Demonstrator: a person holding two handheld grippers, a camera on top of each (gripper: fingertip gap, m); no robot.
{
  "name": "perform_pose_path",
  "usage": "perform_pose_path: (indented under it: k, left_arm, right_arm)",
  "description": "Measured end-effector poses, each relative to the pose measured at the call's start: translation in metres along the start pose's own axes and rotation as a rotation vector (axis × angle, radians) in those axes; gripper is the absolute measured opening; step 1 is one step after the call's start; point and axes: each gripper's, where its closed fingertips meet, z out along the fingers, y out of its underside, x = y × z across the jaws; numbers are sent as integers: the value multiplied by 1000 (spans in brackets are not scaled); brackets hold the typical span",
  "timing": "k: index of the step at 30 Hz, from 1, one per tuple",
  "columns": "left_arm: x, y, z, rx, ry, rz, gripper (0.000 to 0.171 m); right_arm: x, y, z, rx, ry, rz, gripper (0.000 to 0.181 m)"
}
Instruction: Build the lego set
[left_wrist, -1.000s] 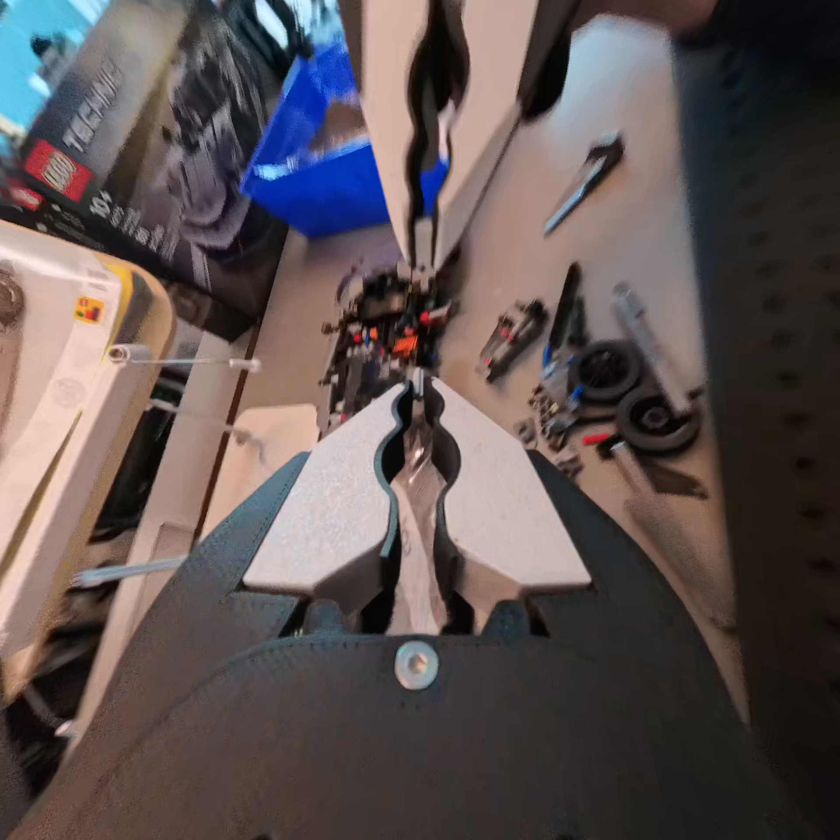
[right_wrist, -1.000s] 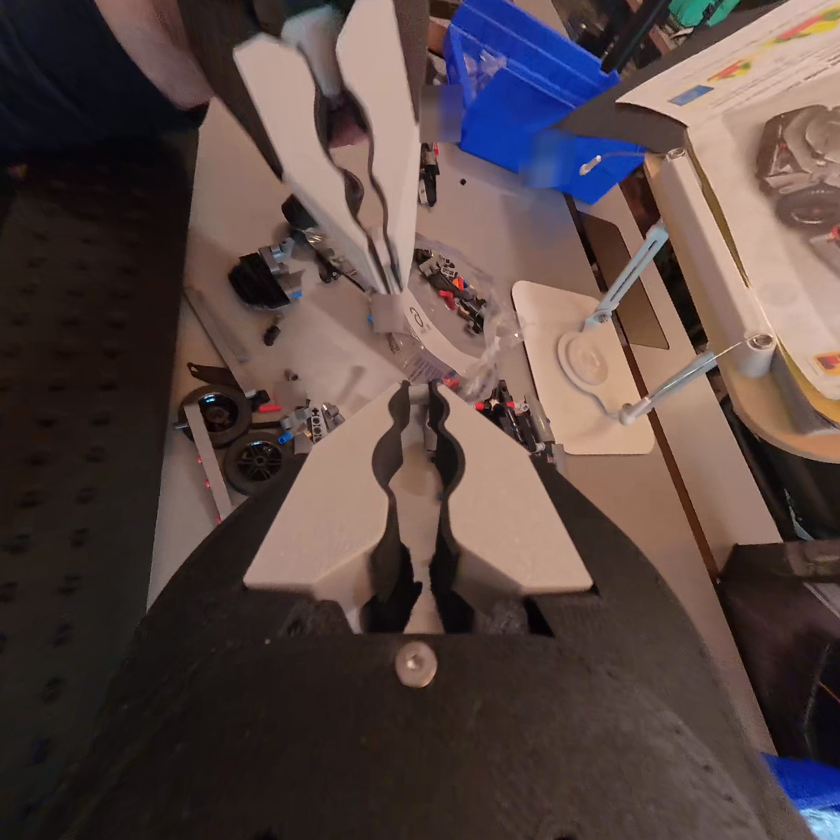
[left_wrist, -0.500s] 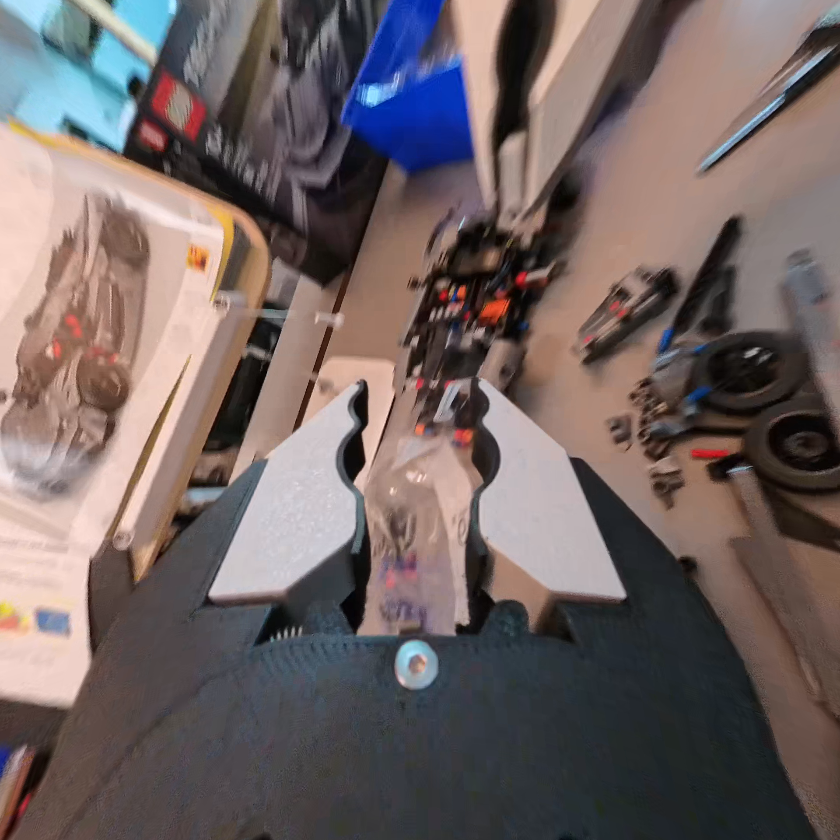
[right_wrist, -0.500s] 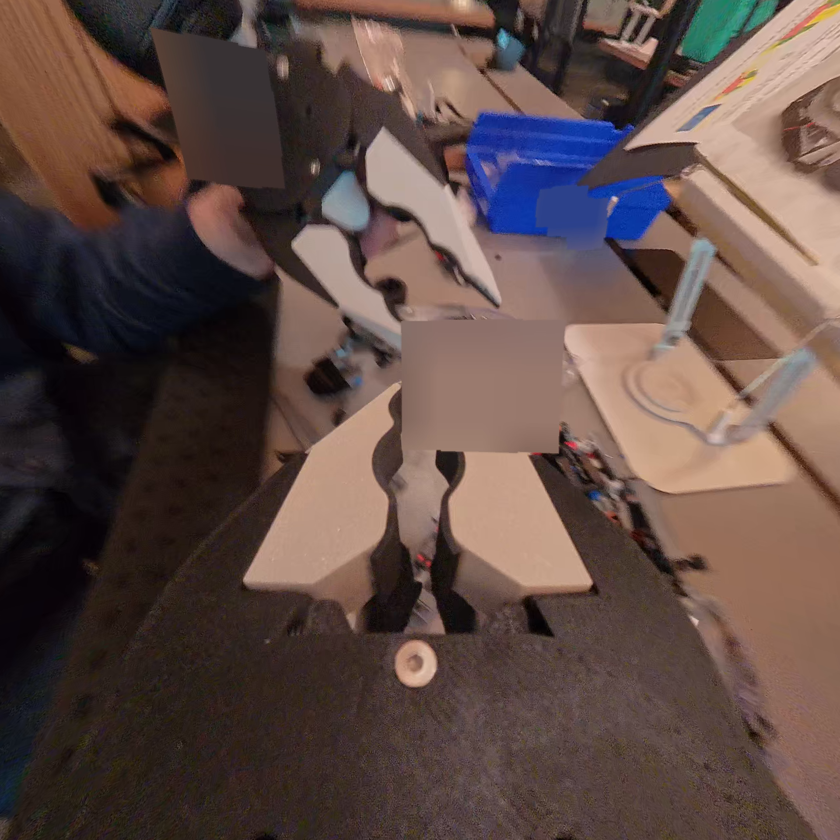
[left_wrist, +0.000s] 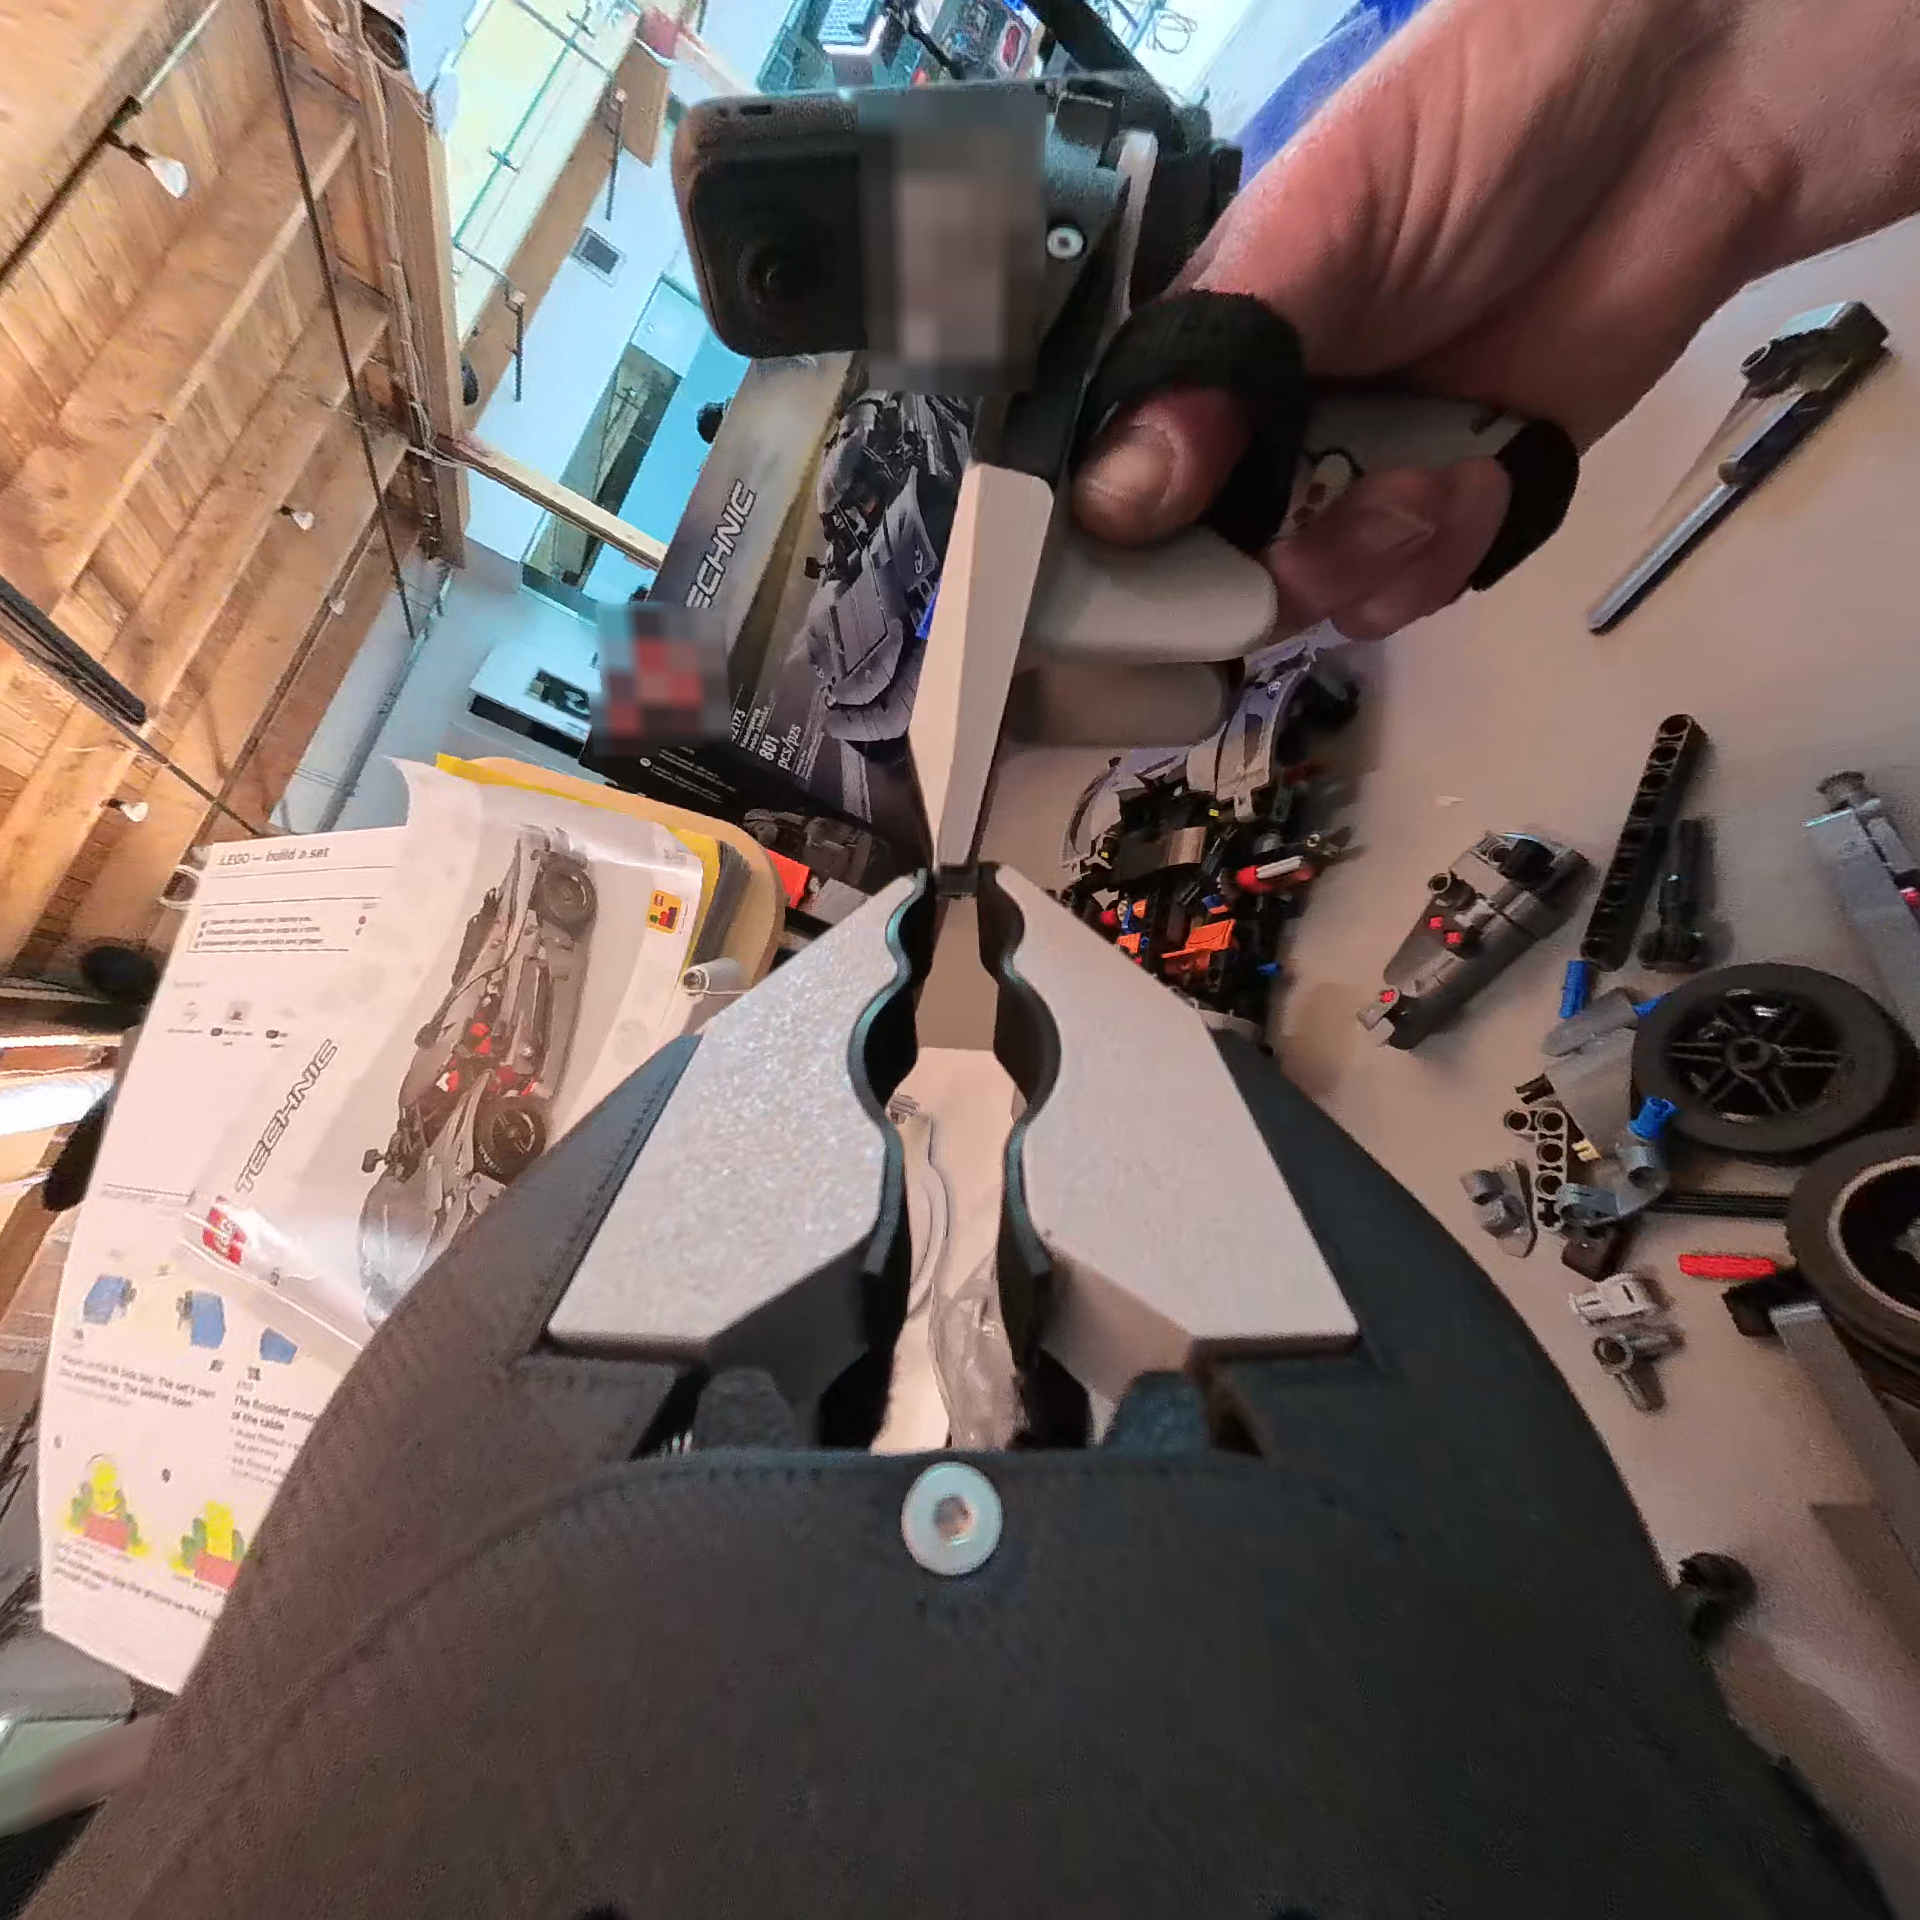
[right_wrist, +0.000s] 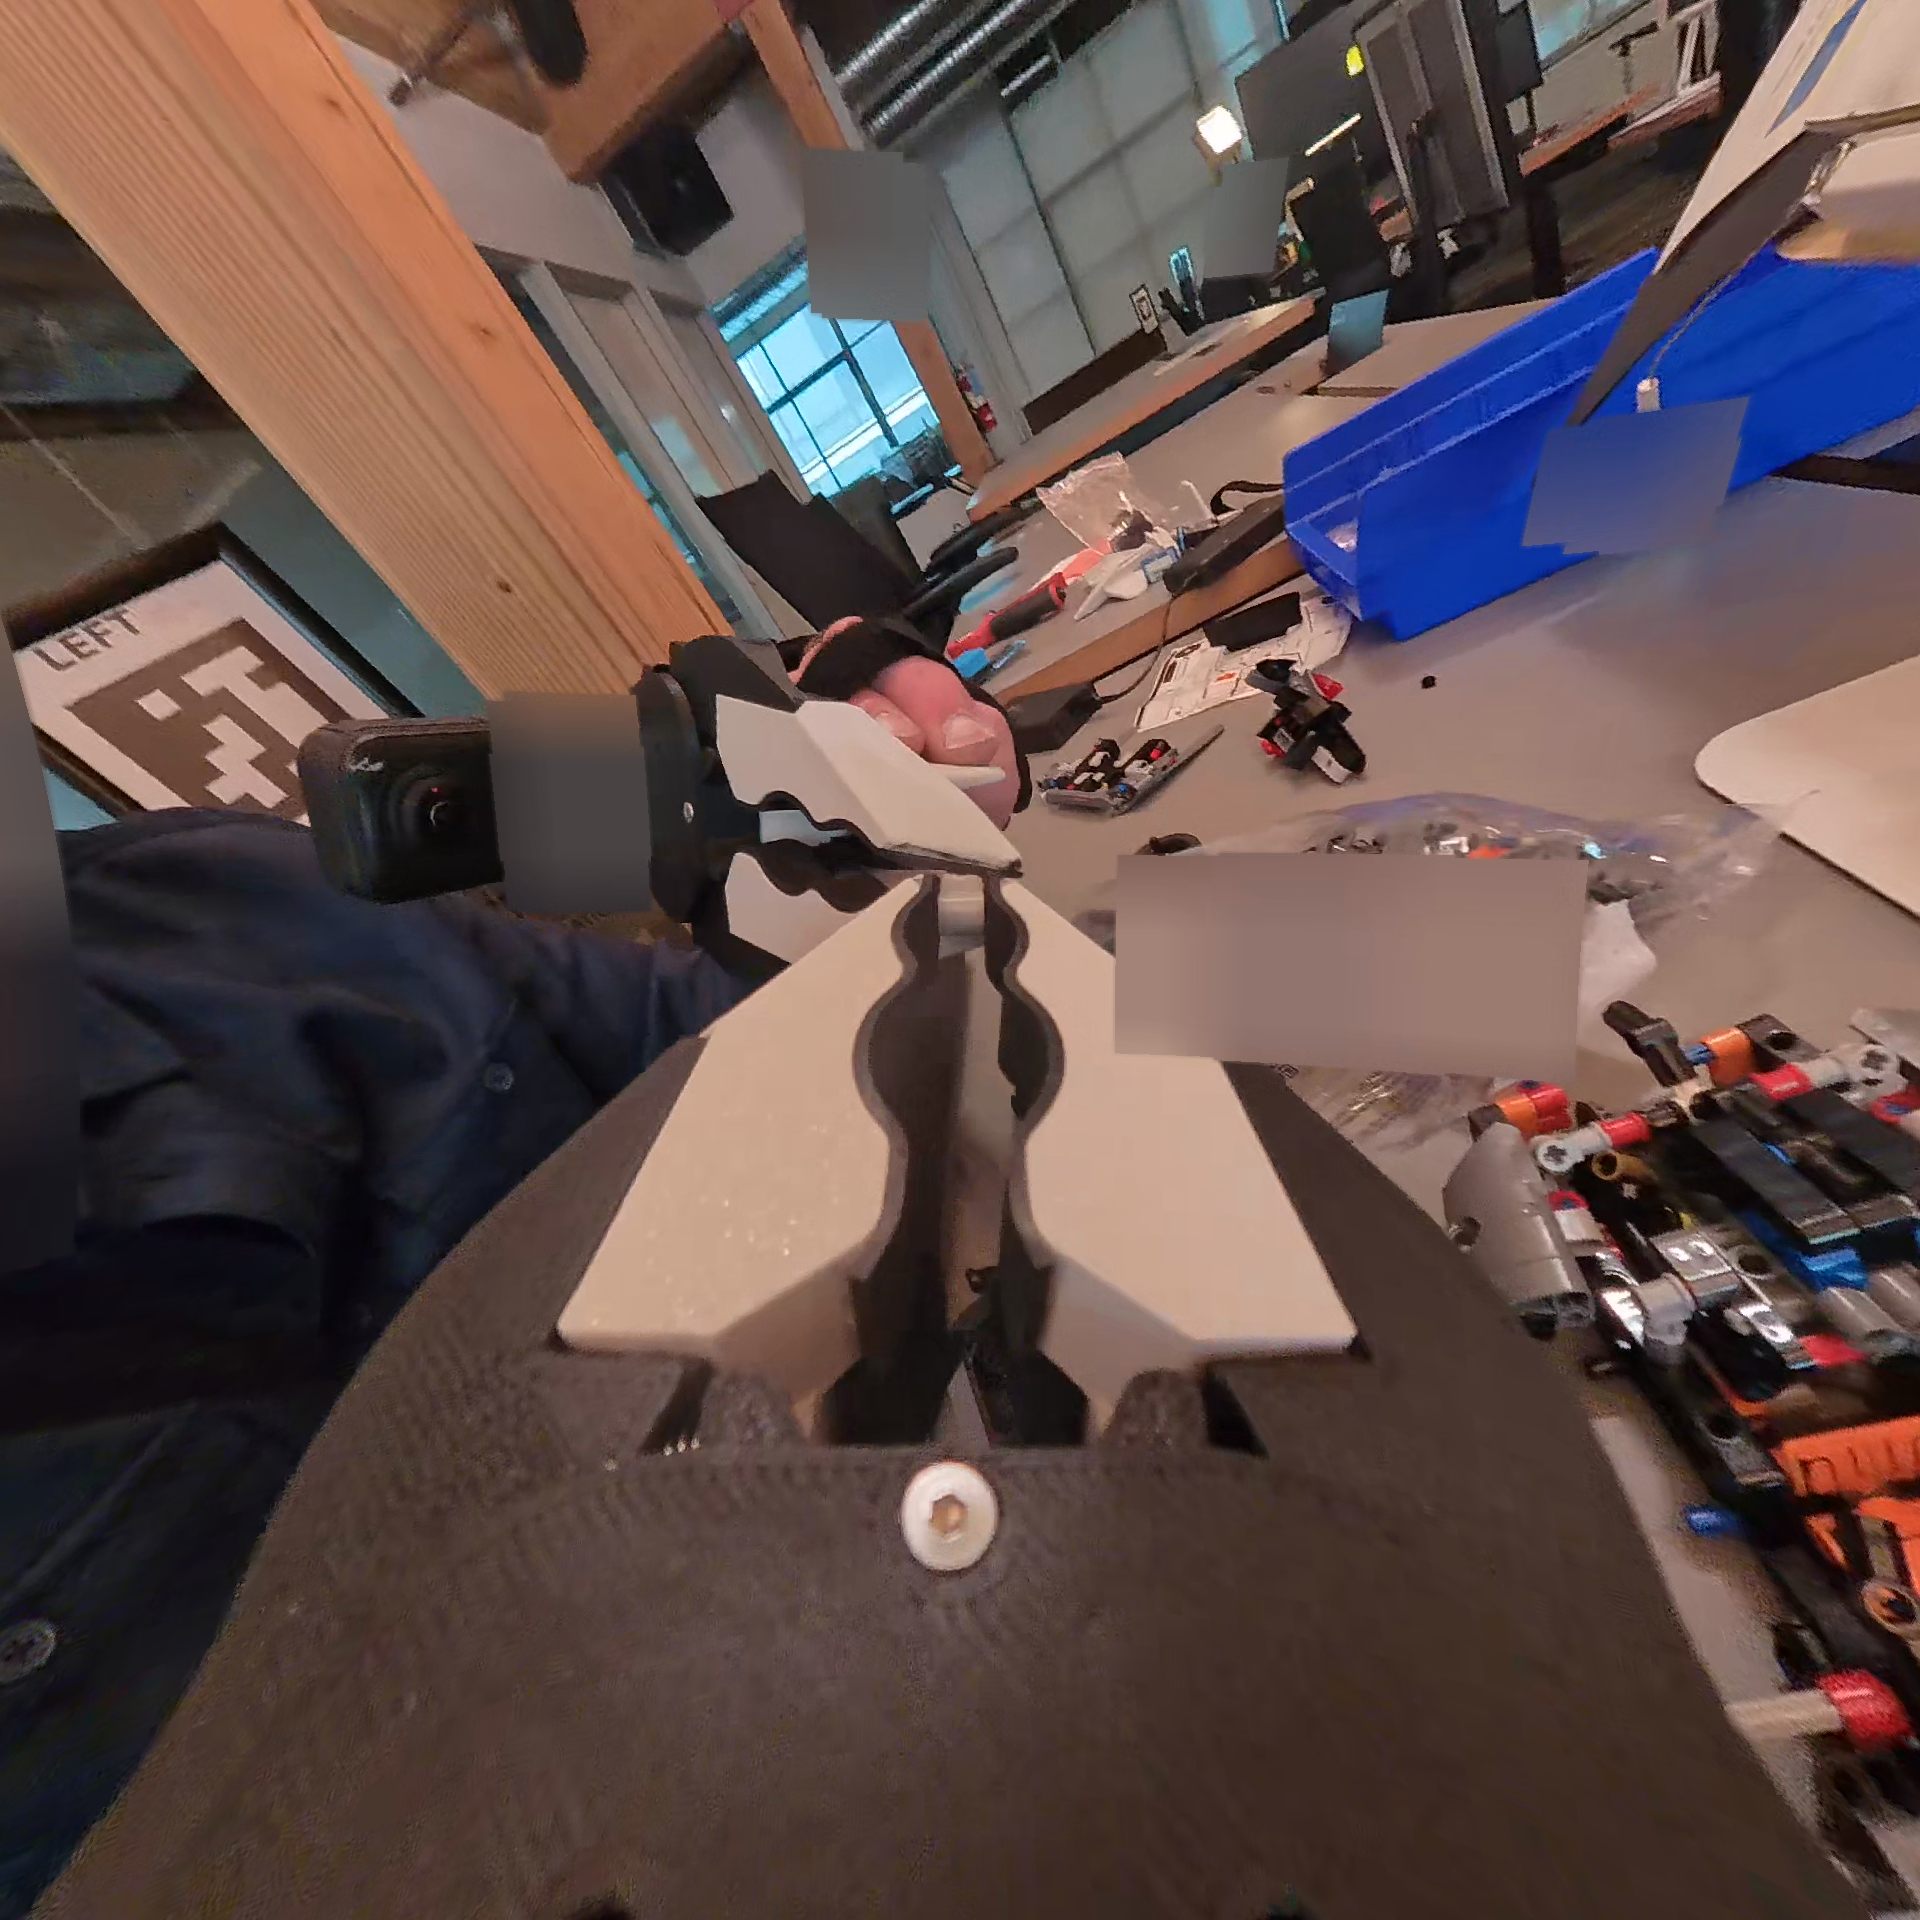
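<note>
A clear plastic bag of Lego parts (right_wrist: 1455, 831) hangs at the tips of both grippers. A fold of it shows between my left fingers in the left wrist view (left_wrist: 966, 1335). My left gripper (left_wrist: 957, 881) is closed to a narrow gap with something dark pinched at the tips. My right gripper (right_wrist: 956, 891) is shut on a pale edge of the bag. The two meet tip to tip: the right gripper (left_wrist: 951, 857) comes down from above, and the left gripper (right_wrist: 1003, 862) comes in from the left. The partly built car (left_wrist: 1195, 914) lies on the table beyond.
Black wheels (left_wrist: 1756, 1060), a grey sub-assembly (left_wrist: 1475, 935), a black beam (left_wrist: 1642, 831) and small loose parts lie to the right. An instruction sheet (left_wrist: 343, 1091) stands at the left, with the set's box (left_wrist: 831, 582) behind. A blue bin (right_wrist: 1507, 457) and a white stand base (right_wrist: 1829, 790) are far right. Only a small space, under 4 cm, lies between the two pairs of fingers. Both grippers' tips are roughly 20 cm from the partly built car (left_wrist: 1195, 914).
Both grippers have lifted off the table and tilted up. My left gripper, open half a second ago, has closed and met the right gripper's tip at the bag.
</note>
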Motion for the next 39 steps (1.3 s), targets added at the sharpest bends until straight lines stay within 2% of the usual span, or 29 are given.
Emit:
perform_pose_path:
  k: [6, 14, 17, 20, 23, 27, 29, 31, 33, 36, 39]
  left_arm:
    - [2, 0, -2, 17, 36, -22, 5]
    - [4, 3, -2, 9, 53, 4, 5]
    - [1, 13, -6, -5, 80, -4, 7]
    - [-27, 31, -22, -6, 35, -111, 11]
    - [-58, 52, -35, -35, -81, -193, 9]
    - [-70, 66, -38, -61, -139, -249, 6]
    - [-72, 73, -37, -93, -158, -245, 5]
    - [-73, 75, -38, -89, -159, -260, 5]
    - [-76, 78, -40, -83, -167, -282, 5]
    - [-77, 82, -40, -90, -167, -312, 4]
    - [-75, 78, -39, -80, -157, -309, 4]
  right_arm:
    - [5, -3, -8, -39, 93, -87, 14]
    - [3, 1, -5, -114, 141, -150, 6]
    - [14, 1, -3, -122, 210, -168, 5]
    - [36, 17, 3, -243, 317, -183, 5]
    - [56, 38, 22, -395, 407, -230, 6]
    - [96, 51, 50, -529, 548, -285, 6]
    - [110, 57, 58, -600, 592, -290, 27]
    - [110, 53, 60, -602, 591, -289, 28]
    - [105, 42, 52, -571, 608, -310, 28]
    - [87, 34, 22, -577, 632, -342, 27]
    - [74, 60, -21, -723, 664, -312, 28]
